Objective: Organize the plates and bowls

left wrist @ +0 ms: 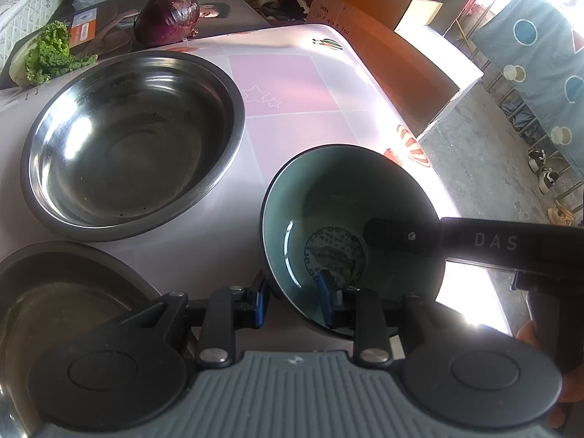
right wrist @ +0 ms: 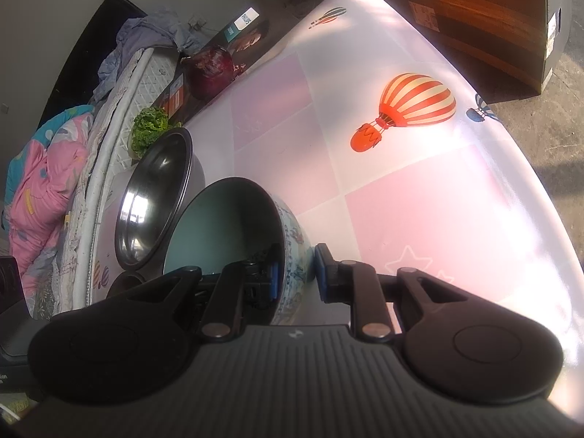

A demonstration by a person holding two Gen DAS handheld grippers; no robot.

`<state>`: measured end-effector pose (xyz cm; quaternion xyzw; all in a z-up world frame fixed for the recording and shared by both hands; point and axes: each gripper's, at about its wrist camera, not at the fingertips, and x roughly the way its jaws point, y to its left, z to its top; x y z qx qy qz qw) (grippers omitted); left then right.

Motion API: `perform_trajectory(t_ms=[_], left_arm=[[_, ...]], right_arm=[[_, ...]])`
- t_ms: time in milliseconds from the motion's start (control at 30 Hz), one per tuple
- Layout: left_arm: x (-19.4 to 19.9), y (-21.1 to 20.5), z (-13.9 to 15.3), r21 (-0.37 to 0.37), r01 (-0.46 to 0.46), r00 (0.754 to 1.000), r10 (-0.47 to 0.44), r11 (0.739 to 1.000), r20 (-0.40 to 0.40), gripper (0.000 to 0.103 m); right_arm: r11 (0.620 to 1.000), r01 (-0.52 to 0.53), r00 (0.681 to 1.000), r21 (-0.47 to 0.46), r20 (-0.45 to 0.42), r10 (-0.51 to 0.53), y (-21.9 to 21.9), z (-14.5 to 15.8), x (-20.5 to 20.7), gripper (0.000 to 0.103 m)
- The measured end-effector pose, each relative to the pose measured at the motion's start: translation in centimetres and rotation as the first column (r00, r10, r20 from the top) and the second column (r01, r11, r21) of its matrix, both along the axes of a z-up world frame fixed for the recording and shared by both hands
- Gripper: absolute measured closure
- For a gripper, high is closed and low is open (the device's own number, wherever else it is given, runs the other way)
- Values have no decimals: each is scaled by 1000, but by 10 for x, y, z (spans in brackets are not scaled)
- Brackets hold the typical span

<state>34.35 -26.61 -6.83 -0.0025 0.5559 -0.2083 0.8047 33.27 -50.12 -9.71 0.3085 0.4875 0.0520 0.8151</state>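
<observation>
A ceramic bowl [left wrist: 328,197] with a teal inside and a blue-patterned outside [right wrist: 292,226] sits tilted over the pink tablecloth. My left gripper [left wrist: 294,303] is shut on its near rim, one blue pad outside and one inside. My right gripper [right wrist: 297,277] is shut on the opposite rim, and its inner finger [left wrist: 401,237] reaches into the bowl. The bowl's base is hidden. A large steel bowl [left wrist: 135,142] stands to the left, close beside the ceramic one [right wrist: 153,197]. A shallow steel plate [left wrist: 54,292] lies at the lower left.
A red onion [left wrist: 168,14] and a lettuce leaf [left wrist: 51,54] lie on a dark board behind the steel bowl. Cardboard boxes [left wrist: 365,11] stand past the table's far edge, with bare floor to the right. Bedding [right wrist: 47,168] is piled on the left.
</observation>
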Motion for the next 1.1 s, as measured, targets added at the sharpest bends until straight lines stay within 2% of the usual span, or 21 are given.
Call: perform_trajectory(t_ms=[667,1100], left_arm=[[-1,5,7,-18,-2,1000,3,1000,13,75],[-2,18,30,-43,-17,999,19,999,43,75]], right_arm=[[1000,2,1000,-11,21,-2,-1,14,-1,84],[1000,-10,999,-28,48,11,10,43,1,84]])
